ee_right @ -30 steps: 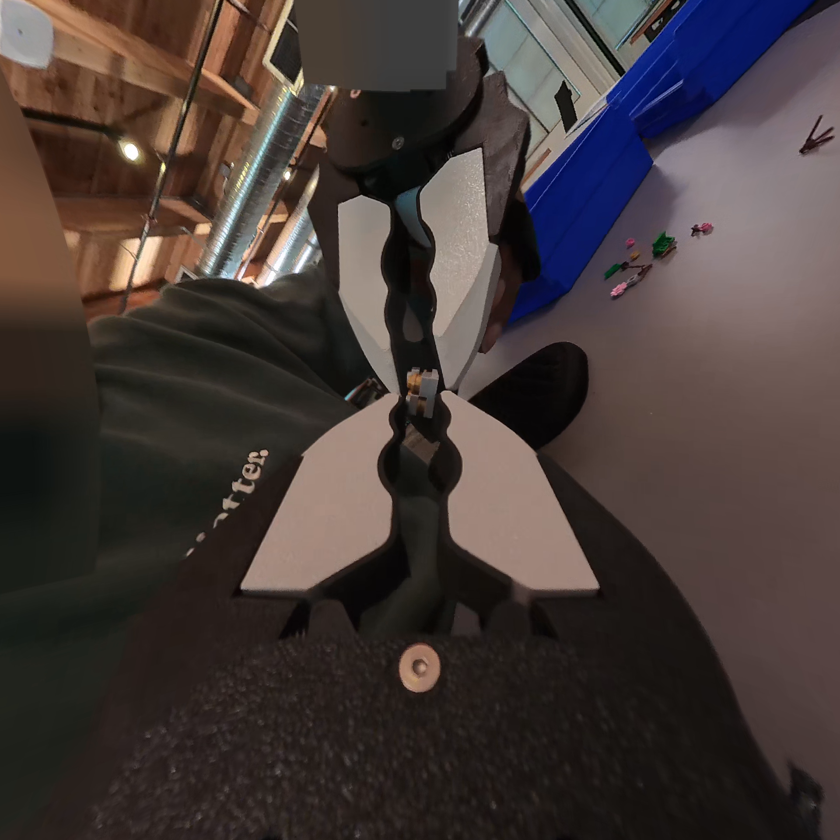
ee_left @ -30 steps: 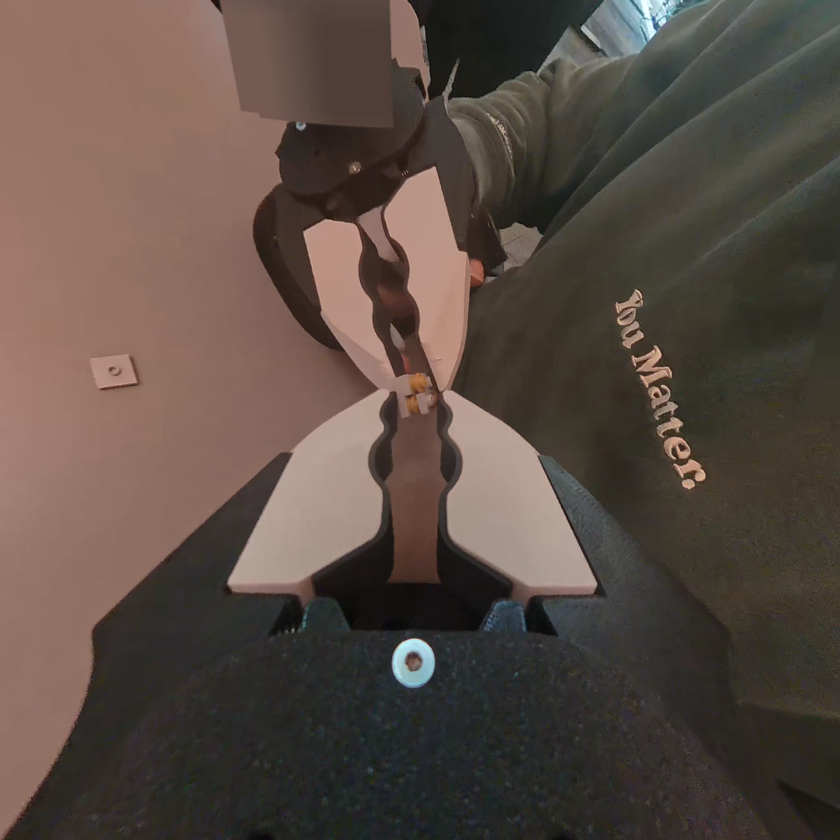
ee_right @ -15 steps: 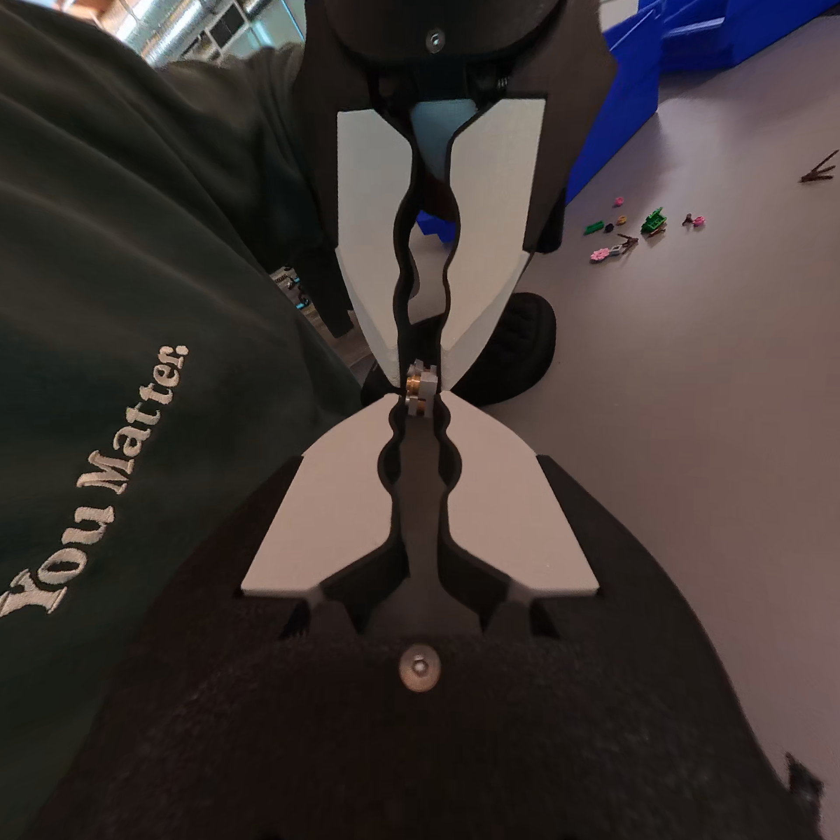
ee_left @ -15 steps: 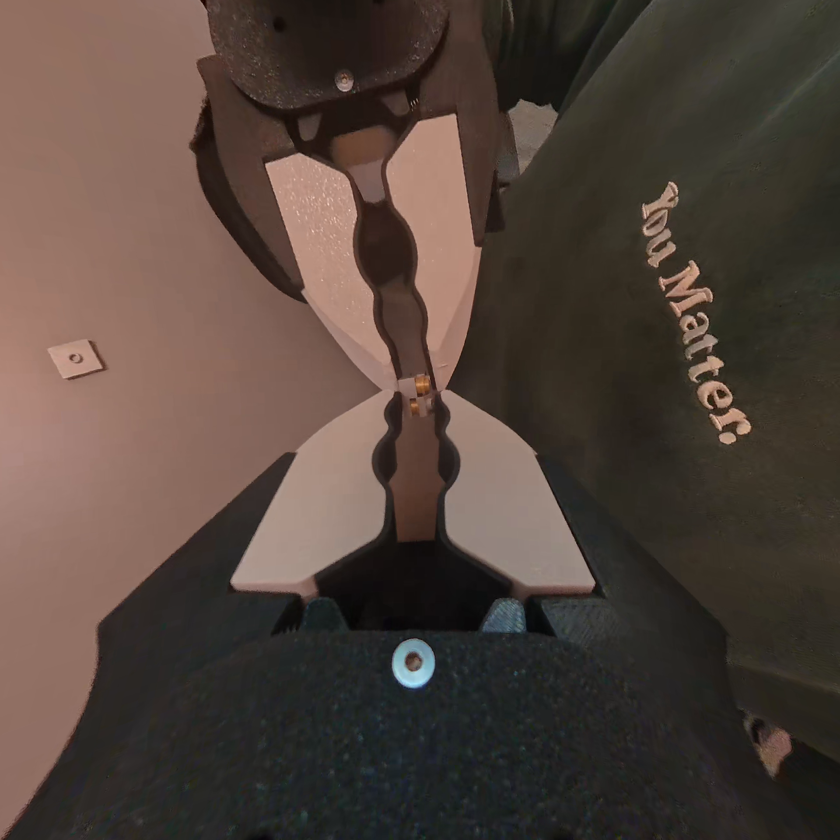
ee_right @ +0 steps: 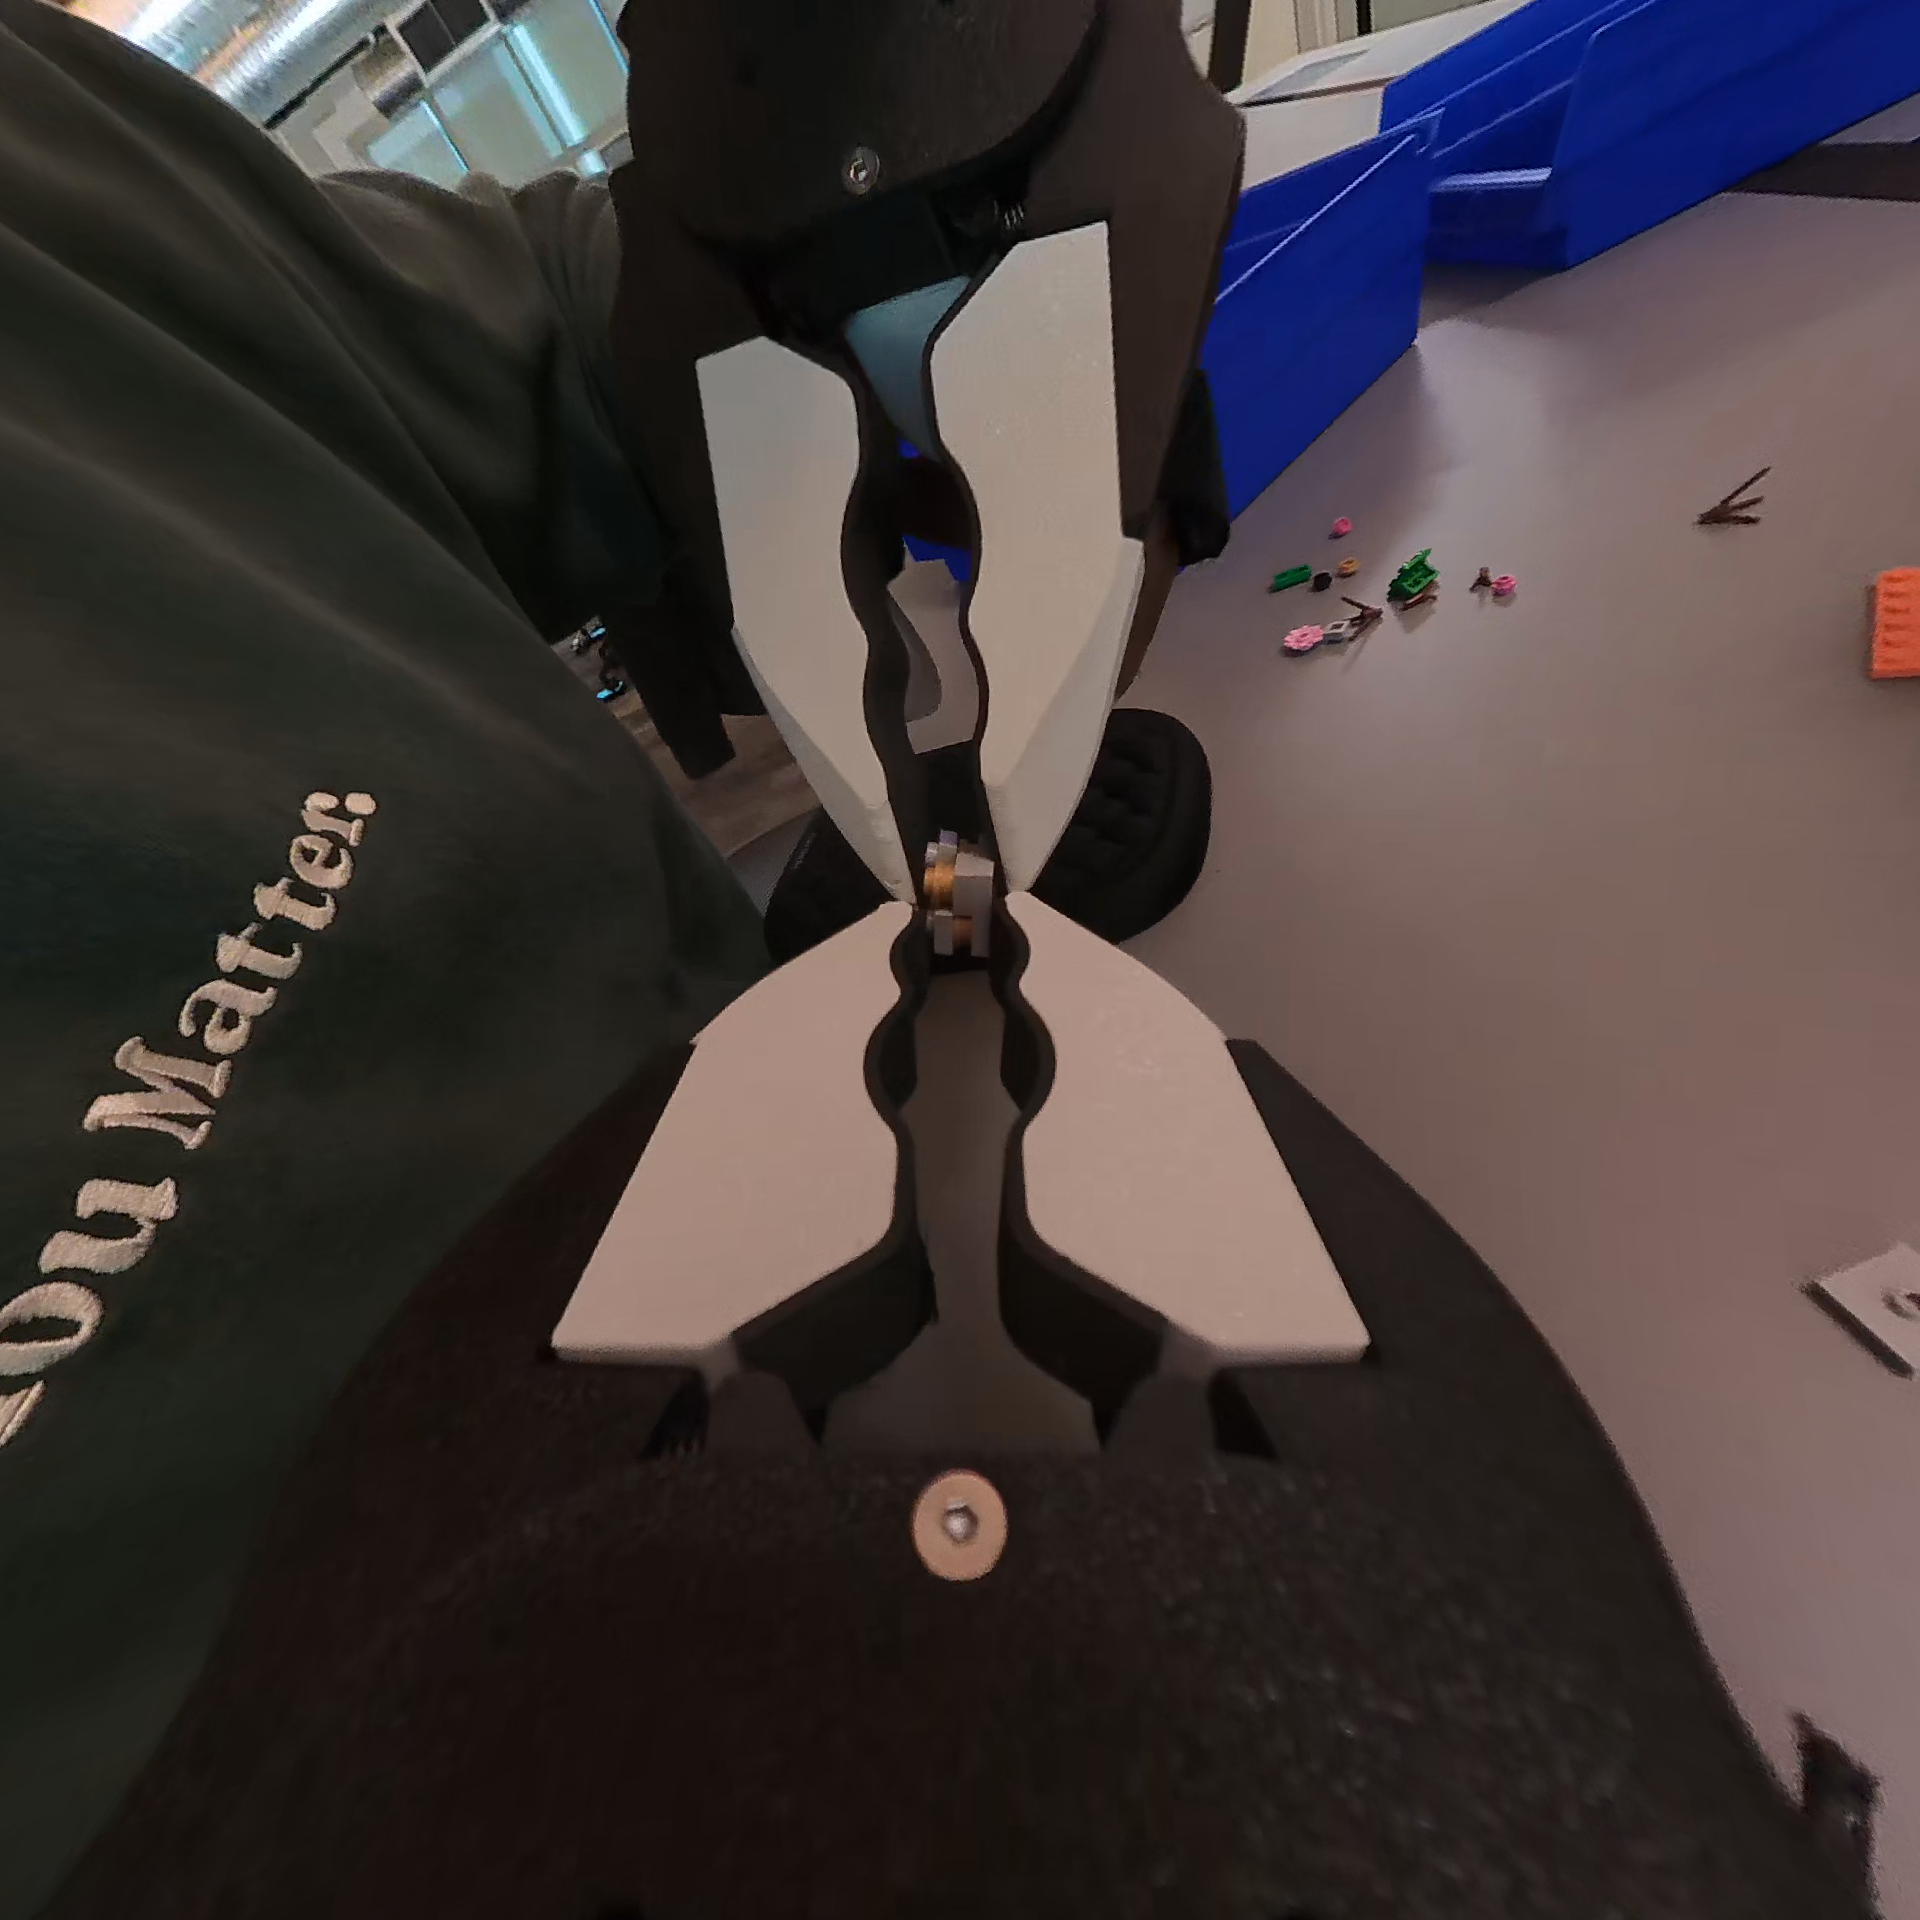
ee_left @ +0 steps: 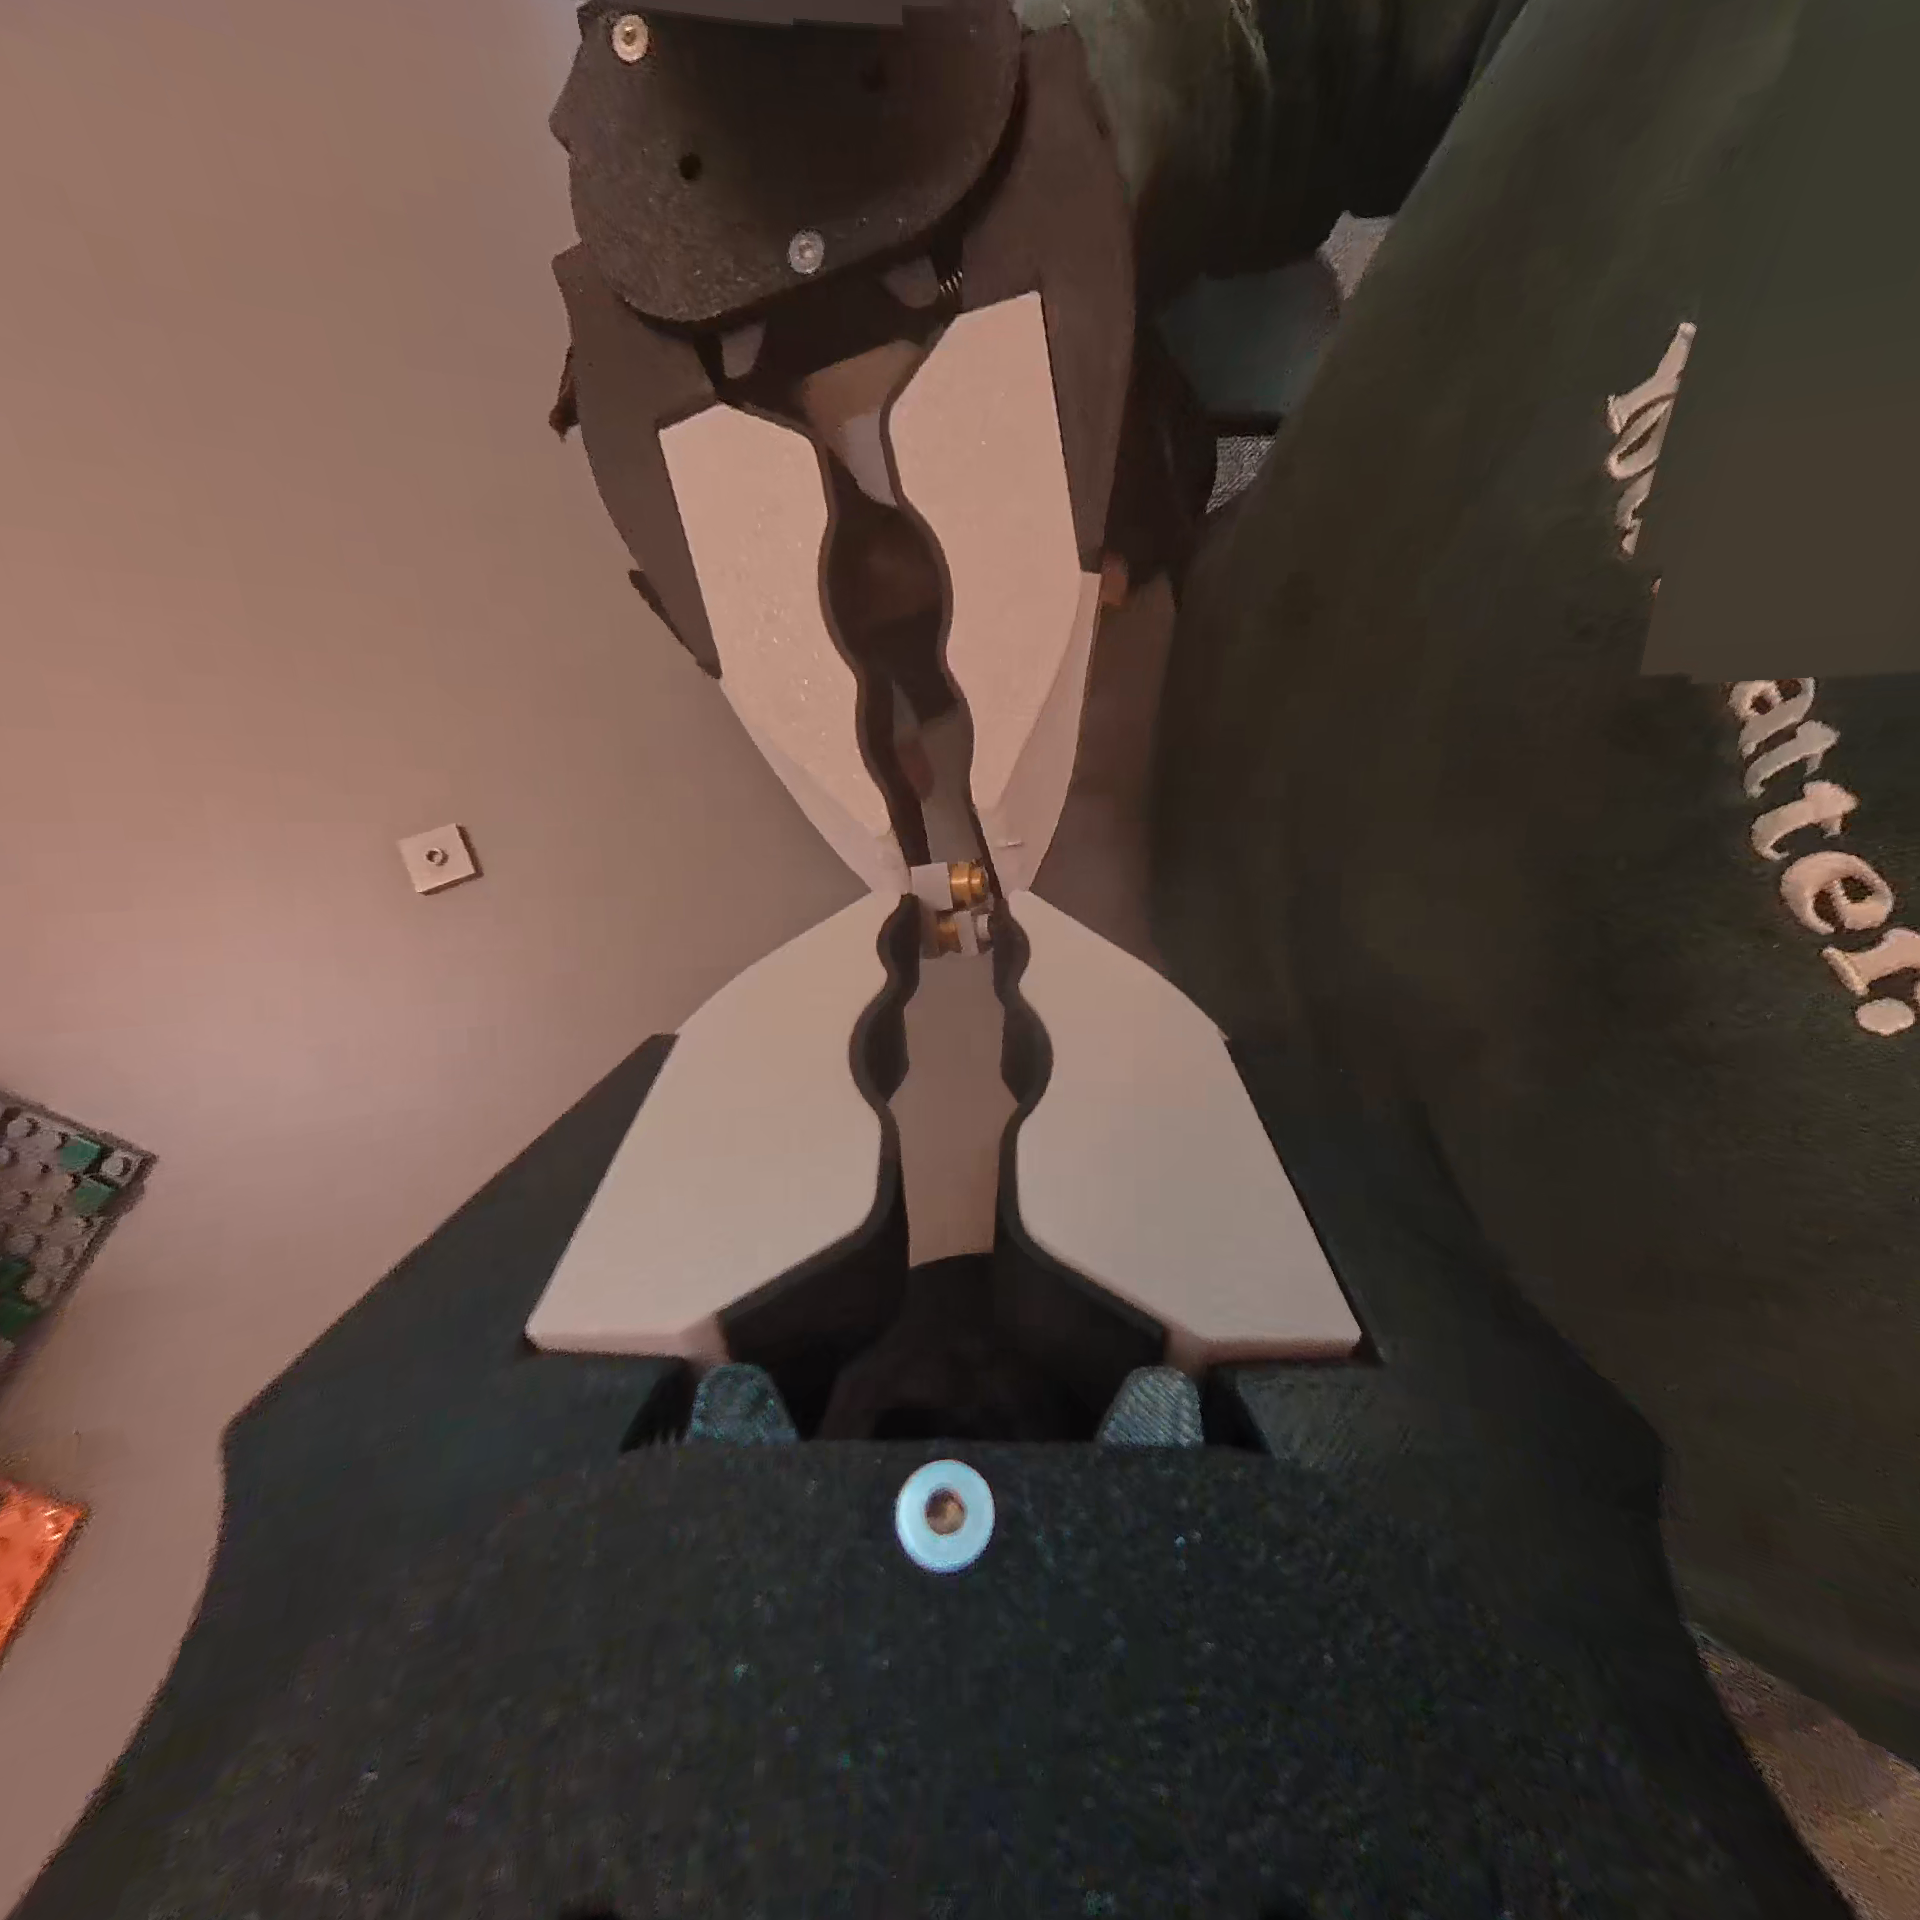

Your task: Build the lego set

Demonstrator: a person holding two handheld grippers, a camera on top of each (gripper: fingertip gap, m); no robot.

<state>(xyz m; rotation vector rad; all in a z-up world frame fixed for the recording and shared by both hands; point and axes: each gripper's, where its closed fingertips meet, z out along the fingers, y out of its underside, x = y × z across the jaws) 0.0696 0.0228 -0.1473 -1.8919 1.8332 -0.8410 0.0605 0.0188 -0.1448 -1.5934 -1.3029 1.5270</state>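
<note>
The left gripper (ee_left: 951, 925) and right gripper (ee_right: 961, 930) meet tip to tip in the air above the bench (ee_right: 1507, 935), close against a person's dark green sweatshirt (ee_right: 260, 520). Each has its fingers nearly closed on a small grey-and-gold piece: the left piece (ee_left: 954, 930) and the right piece (ee_left: 961, 881) touch at the fingertips, one above the other in both views. Whether they are locked together cannot be told.

The sweatshirt crowds one side of the grippers; the other side is bare bench with open room.

The left wrist view alone shows a grey square tile (ee_left: 438, 858) lying flat and well apart from the grippers, and a studded plate (ee_left: 52, 1226) with green bricks at the frame's left edge.

The right wrist view alone shows loose pink, green and dark bits (ee_right: 1382, 592) scattered farther off, an orange part (ee_right: 1896, 623) at the right edge, and blue bins (ee_right: 1455, 208) along the bench's far side.
</note>
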